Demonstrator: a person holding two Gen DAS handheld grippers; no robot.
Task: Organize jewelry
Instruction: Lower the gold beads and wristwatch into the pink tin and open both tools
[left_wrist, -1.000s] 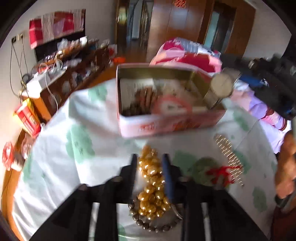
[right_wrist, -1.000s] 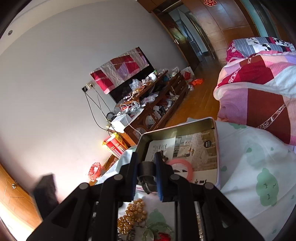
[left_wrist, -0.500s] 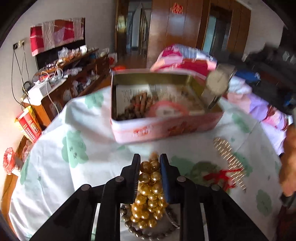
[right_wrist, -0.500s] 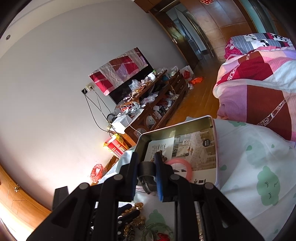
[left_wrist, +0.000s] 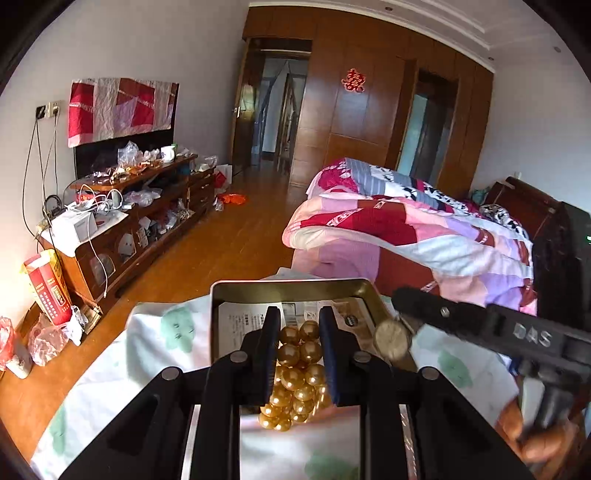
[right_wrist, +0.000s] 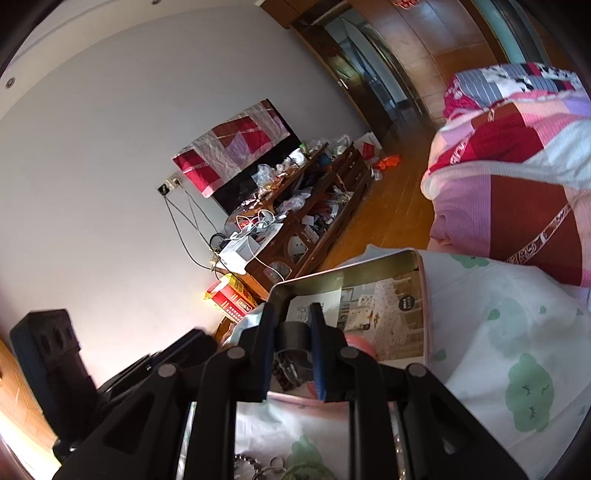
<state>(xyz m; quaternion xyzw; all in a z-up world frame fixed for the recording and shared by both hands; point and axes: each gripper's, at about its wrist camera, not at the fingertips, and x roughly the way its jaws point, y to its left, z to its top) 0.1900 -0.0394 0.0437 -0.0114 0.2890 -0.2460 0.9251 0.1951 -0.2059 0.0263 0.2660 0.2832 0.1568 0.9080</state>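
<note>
Over the tin (left_wrist: 221, 291), gold bead strand (left_wrist: 297, 363) is clamped in left gripper (left_wrist: 297, 328); watch (left_wrist: 392, 339) strap is pinched in right gripper (right_wrist: 293, 325).

Gold bead strand (left_wrist: 297, 363) bunched, dangling over open tin (left_wrist: 291, 287); watch (left_wrist: 392, 339) at tin's rim.

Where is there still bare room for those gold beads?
Inside the tin, the printed paper at its far right, beyond the pink bangle, lies bare. The cloth right of the tin is free. Crowded: the tin's near end, where the right gripper holds a watch, and the near cloth's loose jewelry.
</note>
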